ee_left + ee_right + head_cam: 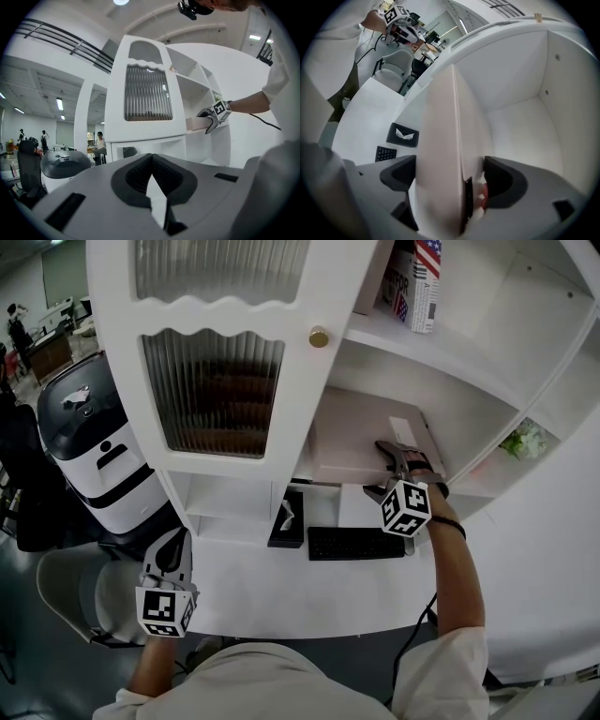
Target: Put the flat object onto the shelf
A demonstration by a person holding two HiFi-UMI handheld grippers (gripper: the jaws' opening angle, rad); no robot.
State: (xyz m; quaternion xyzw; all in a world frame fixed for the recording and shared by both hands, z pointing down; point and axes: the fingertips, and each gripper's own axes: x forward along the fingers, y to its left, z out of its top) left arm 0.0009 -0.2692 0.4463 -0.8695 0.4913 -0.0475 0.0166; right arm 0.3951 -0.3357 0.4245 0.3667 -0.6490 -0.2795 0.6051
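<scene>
Head view shows a tall white cabinet (pixel 234 277) with a wavy glass door and a small gold knob (pixel 319 337). The flat object (pixel 352 432), a thin pale pink box, lies on the middle shelf (pixel 469 486), close to the shelf's front edge and near its right wall. The right gripper (pixel 380 468) reaches in at the front right corner of the box. In the right gripper view its jaws stand wide apart with the box between them. The left jaw sits right beside the box, and a small gap shows at the right jaw, so the jaws have let go. The left gripper (pixel 173 554) hangs low past the front left corner of the worktop (pixel 281 596), well apart from the shelf. In the left gripper view its jaws are closed together at the tips with nothing between them. A black keyboard (pixel 356 543) lies on the worktop near its back edge, just under the shelf. A black tissue box (pixel 287 518) stands to its left. A book (pixel 419 277) with a flag on it stands on the shelf above.
</scene>
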